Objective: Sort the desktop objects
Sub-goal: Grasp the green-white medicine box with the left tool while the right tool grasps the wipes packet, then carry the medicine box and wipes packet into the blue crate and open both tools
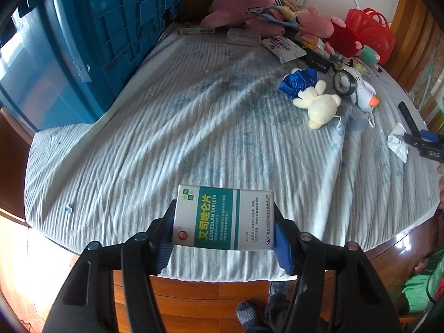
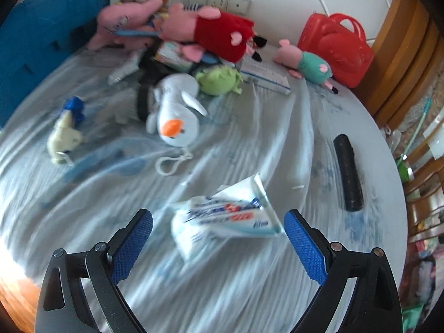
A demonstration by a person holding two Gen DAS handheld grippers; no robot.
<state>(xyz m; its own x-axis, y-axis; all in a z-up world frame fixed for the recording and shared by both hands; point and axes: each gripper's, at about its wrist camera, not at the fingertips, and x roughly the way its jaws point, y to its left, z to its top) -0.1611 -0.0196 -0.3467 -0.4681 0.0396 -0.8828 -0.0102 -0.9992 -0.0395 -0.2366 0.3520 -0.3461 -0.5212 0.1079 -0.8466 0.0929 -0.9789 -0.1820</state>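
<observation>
My left gripper [image 1: 224,222] is shut on a white and green tablet box [image 1: 224,217], held above the near edge of the cloth-covered round table [image 1: 166,138]. In the right wrist view my right gripper [image 2: 219,226] is open, its blue pads [image 2: 133,245] on either side of a white tissue pack [image 2: 224,219] lying on the cloth. The same tissue pack [image 1: 398,143] and right gripper [image 1: 424,144] show at the right edge of the left wrist view. Plush toys pile at the back: a white duck [image 2: 173,113], a cream bunny [image 1: 319,104], pink pigs [image 2: 205,27].
A blue plastic crate [image 1: 116,27] stands at the table's left. A red toy bag [image 2: 337,47] sits at the back right, a black cylinder [image 2: 348,172] lies right of the tissue pack, and a tape roll [image 1: 344,83] lies by the duck. Wooden floor lies below.
</observation>
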